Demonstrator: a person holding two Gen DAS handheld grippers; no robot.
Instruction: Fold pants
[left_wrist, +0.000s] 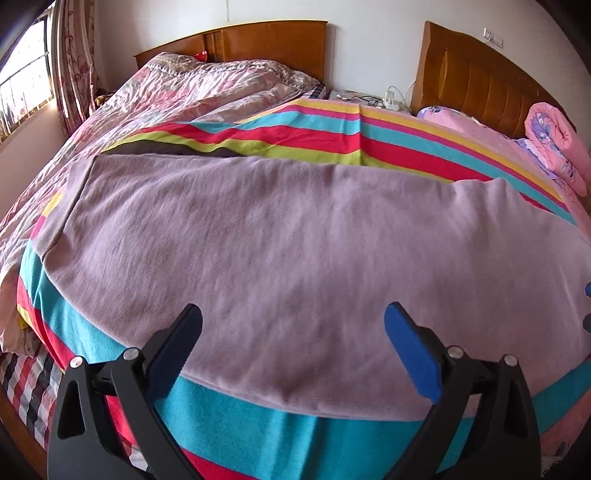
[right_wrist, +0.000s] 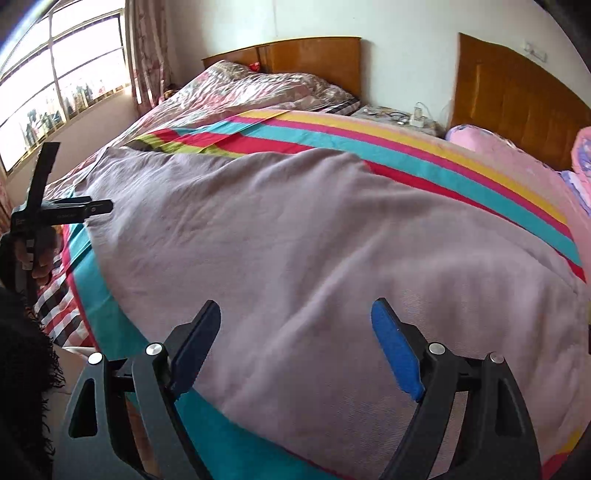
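The purple pants (left_wrist: 295, 251) lie flat on the striped blanket (left_wrist: 332, 129), their near edge by the bed's edge. The left gripper (left_wrist: 293, 321) and right gripper (right_wrist: 295, 317) hover above them, jaws wide, holding nothing.

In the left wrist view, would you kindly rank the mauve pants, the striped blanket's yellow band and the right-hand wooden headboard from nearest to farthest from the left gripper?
From the left gripper:
1. Mauve pants, directly under the fingers.
2. Yellow band of the striped blanket, beyond the pants.
3. Wooden headboard, upper right against the wall.
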